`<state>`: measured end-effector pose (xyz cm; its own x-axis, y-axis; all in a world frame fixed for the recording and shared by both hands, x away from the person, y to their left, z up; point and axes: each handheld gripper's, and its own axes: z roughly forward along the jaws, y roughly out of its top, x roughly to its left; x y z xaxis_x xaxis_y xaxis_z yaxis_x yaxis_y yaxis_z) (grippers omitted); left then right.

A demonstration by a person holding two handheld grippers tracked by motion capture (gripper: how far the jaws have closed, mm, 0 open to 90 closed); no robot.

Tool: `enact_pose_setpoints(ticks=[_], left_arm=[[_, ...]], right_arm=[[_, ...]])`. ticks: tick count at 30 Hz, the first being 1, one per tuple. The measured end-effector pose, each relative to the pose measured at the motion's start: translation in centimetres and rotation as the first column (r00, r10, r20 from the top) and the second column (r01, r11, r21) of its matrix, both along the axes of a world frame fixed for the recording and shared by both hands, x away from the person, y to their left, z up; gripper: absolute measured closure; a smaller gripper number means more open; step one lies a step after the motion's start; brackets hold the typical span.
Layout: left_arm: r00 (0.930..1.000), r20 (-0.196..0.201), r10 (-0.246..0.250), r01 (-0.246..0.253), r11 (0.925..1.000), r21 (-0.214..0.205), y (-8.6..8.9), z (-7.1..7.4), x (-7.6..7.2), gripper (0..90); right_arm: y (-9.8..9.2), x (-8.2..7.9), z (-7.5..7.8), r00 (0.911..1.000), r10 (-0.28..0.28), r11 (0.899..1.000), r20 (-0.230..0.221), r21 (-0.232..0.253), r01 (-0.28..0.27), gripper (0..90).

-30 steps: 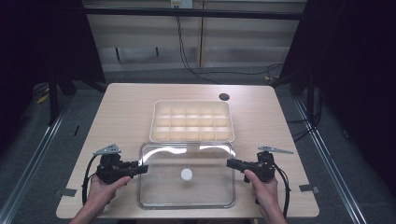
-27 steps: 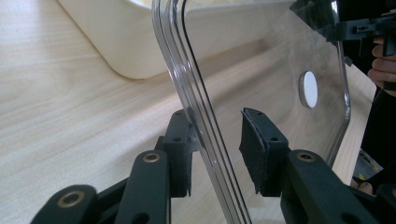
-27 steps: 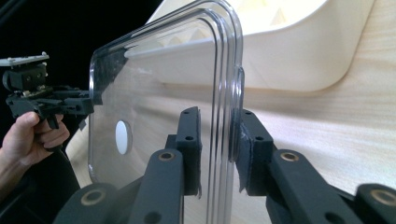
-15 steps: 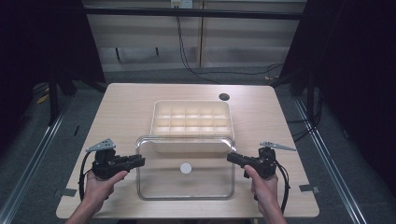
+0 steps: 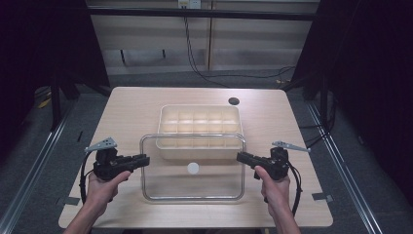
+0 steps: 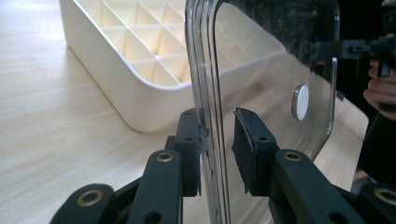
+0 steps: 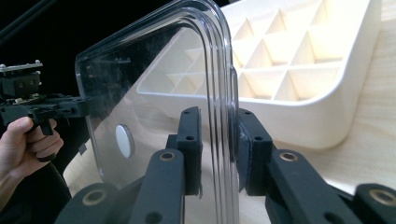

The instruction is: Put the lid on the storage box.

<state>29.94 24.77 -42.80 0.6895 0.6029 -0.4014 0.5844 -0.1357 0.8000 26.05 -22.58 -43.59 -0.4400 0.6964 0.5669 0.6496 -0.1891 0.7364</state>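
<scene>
A clear rectangular lid with a white round disc at its middle is held above the table between my two grippers. My left gripper is shut on its left rim and my right gripper on its right rim. In the left gripper view the jaws pinch the lid's edge. The right gripper view shows the same grip on the lid. A cream box with several compartments stands open behind the lid, whose far edge overlaps the box's front wall.
The wooden table has a dark round hole behind the box at the right. Black frame rails and cables run along the floor on both sides and behind the table.
Both grippers have carried the lid away from the person toward the box. Its far edge, once short of the box, now overlaps the box's front.
</scene>
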Motion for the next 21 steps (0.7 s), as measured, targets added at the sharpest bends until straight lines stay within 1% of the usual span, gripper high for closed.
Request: enact_pose_setpoints(ticks=[3,4,5,8,11,14,17,18,19,21], left_arm=[[0.9999,0.011,-0.003,0.003,0.9999,-0.013,0.0,0.4,0.1,72.2],[0.9999,0.014,-0.008,0.008,0.9999,-0.006,0.0,0.5,0.2,72.3],[0.9999,0.014,-0.005,0.005,0.9999,-0.01,-0.1,0.6,0.2,72.5],[0.9998,0.021,0.002,-0.002,1.0,-0.002,-0.4,0.7,0.5,72.6],[0.9996,0.027,0.01,-0.01,0.9998,-0.016,-0.6,0.9,0.8,72.7],[0.9994,0.033,0.005,-0.004,0.9999,-0.013,-0.7,1.2,1.0,72.6],[0.9993,0.035,0.014,-0.013,0.9997,-0.021,-0.7,1.4,1.3,72.6],[0.9991,0.039,0.015,-0.015,0.9997,-0.018,-0.7,1.5,1.5,72.6],[0.999,0.04,0.017,-0.016,0.9995,-0.027,-0.8,1.7,1.7,72.5],[0.9987,0.05,0.014,-0.013,0.9997,-0.022,-1.0,2.1,2.1,72.5]], right_arm=[[0.0,0.3,0.4,0.9999,-0.002,1.0,0.011,0.002,0.002,73.5],[0.0,0.5,0.5,0.9999,-0.002,1.0,0.014,0.002,0.002,73.2],[0.0,0.6,0.5,0.9998,-0.004,1.0,0.018,-0.006,0.004,72.9],[-0.2,1.1,0.7,0.9996,0.001,1.0,0.028,-0.024,-0.001,72.7],[-0.4,1.4,0.9,0.9995,0.001,1.0,0.031,-0.026,0.0,72.6],[-0.5,1.6,1.2,0.9992,-0.002,1.0,0.039,-0.028,0.003,72.5],[-0.5,1.8,1.6,0.9989,-0.004,1.0,0.046,-0.03,0.005,72.5],[-0.5,1.9,1.7,0.9989,-0.007,1.0,0.047,-0.029,0.008,72.5],[-0.5,2.0,1.8,0.9987,-0.008,1.0,0.05,-0.028,0.009,72.3],[-0.5,2.2,1.9,0.9988,-0.019,0.999,0.046,-0.029,0.02,71.8]])
